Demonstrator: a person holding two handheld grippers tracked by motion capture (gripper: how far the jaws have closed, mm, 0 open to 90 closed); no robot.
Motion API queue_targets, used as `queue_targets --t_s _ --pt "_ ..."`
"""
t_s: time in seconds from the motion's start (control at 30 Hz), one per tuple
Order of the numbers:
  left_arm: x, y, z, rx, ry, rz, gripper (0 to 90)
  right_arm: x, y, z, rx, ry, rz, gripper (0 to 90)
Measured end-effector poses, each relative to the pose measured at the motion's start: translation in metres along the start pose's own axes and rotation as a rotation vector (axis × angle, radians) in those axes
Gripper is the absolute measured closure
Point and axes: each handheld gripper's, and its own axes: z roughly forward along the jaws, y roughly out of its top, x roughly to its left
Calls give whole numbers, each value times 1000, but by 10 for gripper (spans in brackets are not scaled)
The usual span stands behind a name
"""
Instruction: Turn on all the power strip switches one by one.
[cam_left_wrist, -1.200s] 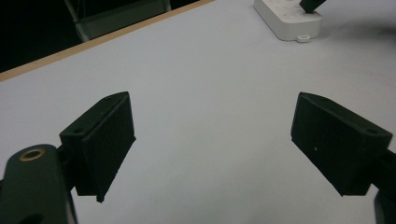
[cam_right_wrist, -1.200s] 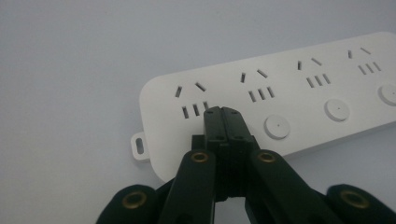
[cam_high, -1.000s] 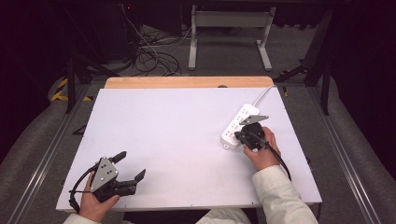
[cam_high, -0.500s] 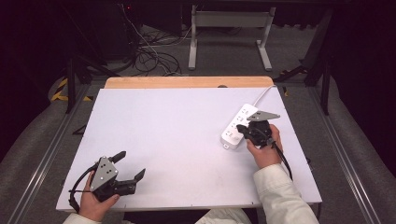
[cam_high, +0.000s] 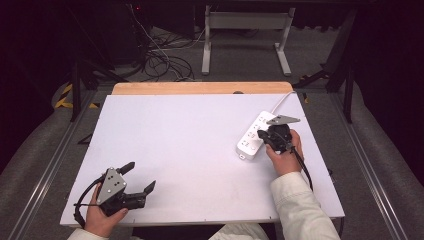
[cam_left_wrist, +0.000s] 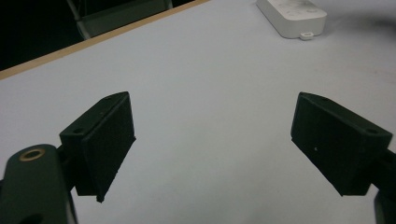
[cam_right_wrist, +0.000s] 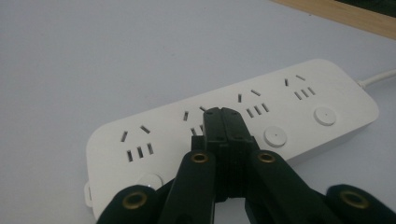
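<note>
High view: I am holding my right gripper (cam_high: 272, 134) over the white power strip (cam_high: 252, 139), which is lying on the white table (cam_high: 190, 150) at about 3 o'clock from the table's middle, near the right edge, its long axis running from 7 o'clock up toward 1 o'clock. Its white cord (cam_high: 281, 101) is leaving the far end toward 1 o'clock. My right hand (cam_high: 285, 155) is coming in from 5 o'clock of the strip. My left gripper (cam_high: 137, 179) is sitting at about 7 o'clock on the table, near the front edge and well apart from the strip, in my left hand (cam_high: 102, 217); its jaws are standing wide apart with nothing between them. Left gripper view: I am looking along my two black jaws, spread far apart over bare table; the near end of the power strip (cam_left_wrist: 292, 16) is showing at 1 o'clock, well beyond the tips. Right gripper view: my jaws are pressed together, tip to tip, holding nothing, and the closed tips (cam_right_wrist: 224, 116) are pointing down on the power strip (cam_right_wrist: 154, 140) at the second socket from its near end; whether they are touching the casing I cannot tell. A round button (cam_right_wrist: 275, 136) is sitting just at 3 o'clock of the tips.
</note>
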Motion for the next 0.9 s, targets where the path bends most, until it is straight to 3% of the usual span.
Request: queue_targets --t_s 0.4,0.9 --pt "0 0 0 -1 1 0 138 2 -3 10 50 -30 -19 900" --pt "0 0 0 -1 2 -3 138 2 -4 12 46 -24 -16 900"
